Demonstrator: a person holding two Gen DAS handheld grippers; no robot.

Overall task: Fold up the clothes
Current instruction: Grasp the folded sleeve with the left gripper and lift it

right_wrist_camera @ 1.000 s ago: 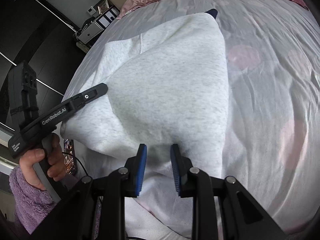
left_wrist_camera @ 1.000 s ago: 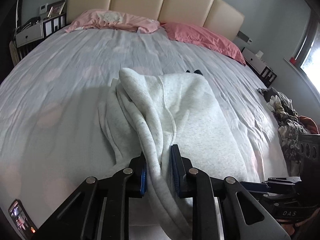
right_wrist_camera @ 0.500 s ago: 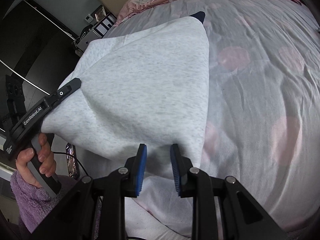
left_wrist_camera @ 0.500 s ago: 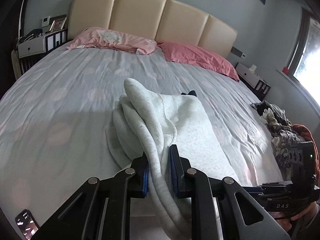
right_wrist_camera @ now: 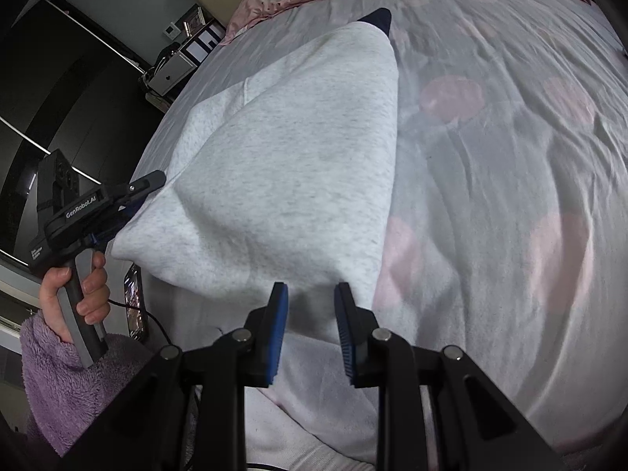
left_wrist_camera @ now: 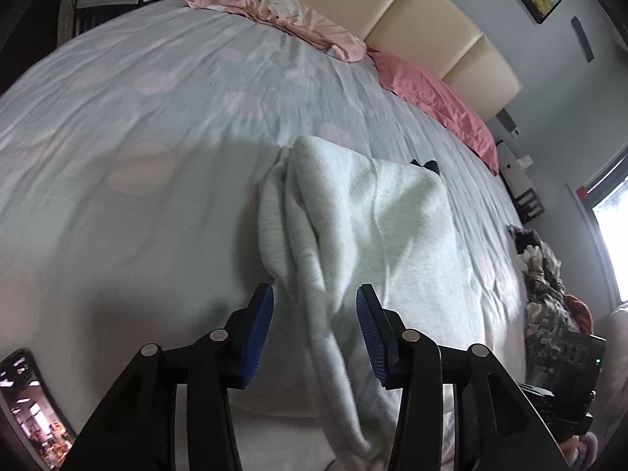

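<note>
Lying bunched on the pale grey bed sheet with pink dots (left_wrist_camera: 165, 125), the light grey fleece sweatshirt (left_wrist_camera: 376, 212) drapes toward both tools. On the left, the left gripper (left_wrist_camera: 314, 310) is opening; a rolled edge of fabric hangs between its blue pads without touching them. On the right, the right gripper (right_wrist_camera: 310, 306) pinches the sweatshirt's near hem, holding it raised off the bed.
</note>
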